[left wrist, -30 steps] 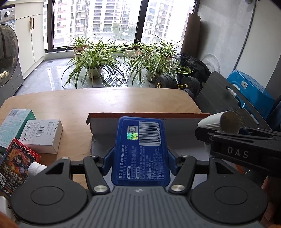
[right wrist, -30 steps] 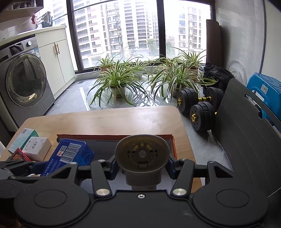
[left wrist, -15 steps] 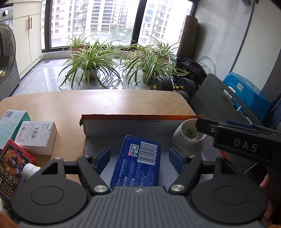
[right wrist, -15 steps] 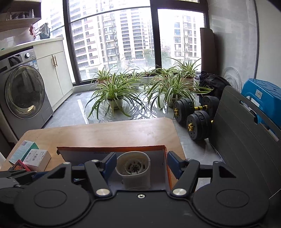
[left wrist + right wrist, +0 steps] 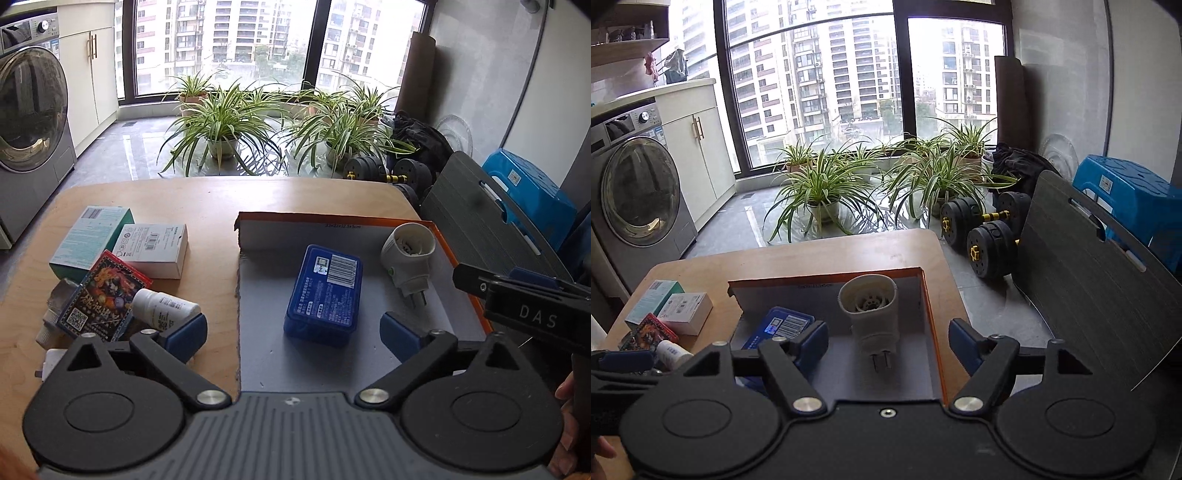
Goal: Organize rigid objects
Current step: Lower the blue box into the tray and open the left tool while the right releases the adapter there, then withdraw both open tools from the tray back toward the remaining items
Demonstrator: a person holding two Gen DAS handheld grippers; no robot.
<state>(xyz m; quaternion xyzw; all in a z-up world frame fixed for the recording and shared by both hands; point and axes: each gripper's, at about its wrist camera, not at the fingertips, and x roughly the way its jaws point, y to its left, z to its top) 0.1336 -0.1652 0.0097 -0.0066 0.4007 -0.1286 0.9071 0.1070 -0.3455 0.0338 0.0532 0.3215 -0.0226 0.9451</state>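
A blue box (image 5: 325,293) with a barcode lies flat on the grey floor of an orange-edged cardboard tray (image 5: 436,225). A white plug adapter (image 5: 408,258) lies near the tray's right wall. My left gripper (image 5: 291,334) hangs above and behind the blue box, its jaws opening wide with no pad touching anything. In the right wrist view the white plug adapter (image 5: 873,314) rests in the tray (image 5: 929,306) ahead of my right gripper (image 5: 888,341), whose jaws are also opening and clear of it. The blue box (image 5: 783,326) shows partly behind its left finger.
Left of the tray on the wooden table (image 5: 207,199) lie a teal box (image 5: 90,236), a white box (image 5: 153,249), a colourful card box (image 5: 105,295) and a white pill bottle (image 5: 164,308). A dark panel (image 5: 1089,288), dumbbells (image 5: 982,232) and potted plants stand beyond the table.
Both grippers let go: the blue box and the white adapter now lie in the tray. Both grippers have opened wide and pulled back and up from them.
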